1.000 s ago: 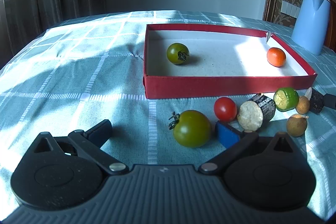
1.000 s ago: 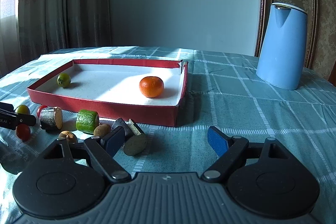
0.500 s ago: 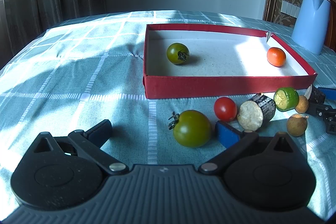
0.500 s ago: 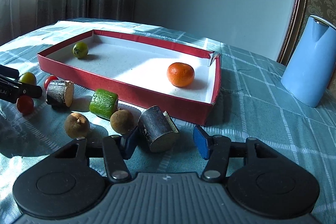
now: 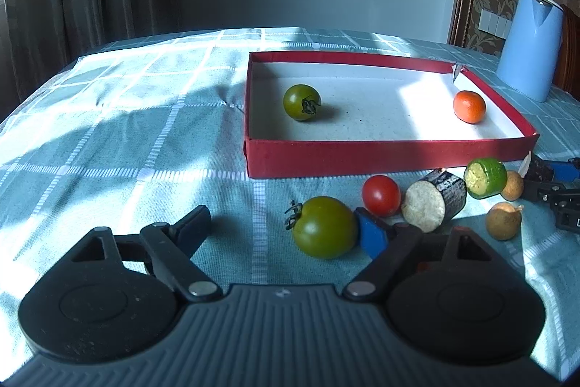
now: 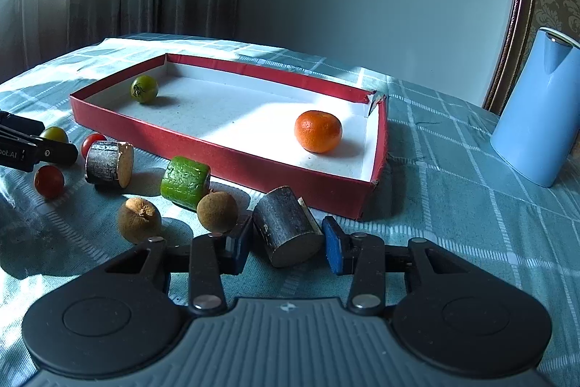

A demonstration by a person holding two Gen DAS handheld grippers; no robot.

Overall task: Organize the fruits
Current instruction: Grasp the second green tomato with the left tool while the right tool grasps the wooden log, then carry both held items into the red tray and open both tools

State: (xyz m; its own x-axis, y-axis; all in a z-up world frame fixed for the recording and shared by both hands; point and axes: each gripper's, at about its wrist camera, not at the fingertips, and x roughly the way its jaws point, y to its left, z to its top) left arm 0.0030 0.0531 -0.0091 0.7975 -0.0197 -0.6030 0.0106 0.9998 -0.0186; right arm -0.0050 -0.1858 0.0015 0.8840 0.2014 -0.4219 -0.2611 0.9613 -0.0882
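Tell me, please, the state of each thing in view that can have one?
Red tray: open, holding two fruits.
Green tomato in tray: resting, untouched.
Orange: resting in the tray.
Large green tomato: on the cloth, between the left tongs, which are closing; blue pad touching it.
Dark cut piece: lying on its side between the closing right tongs; pads at both sides.
Blue kettle: upright.

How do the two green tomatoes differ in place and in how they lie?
The green tomato in the red box lies on the white floor, clear of both grippers; the green tomato on the cloth sits between the closing jaws of the left gripper, beside its blue pad. The boxed one turns its stem toward the left wrist camera; the other's points left. Both are round, green and whole.
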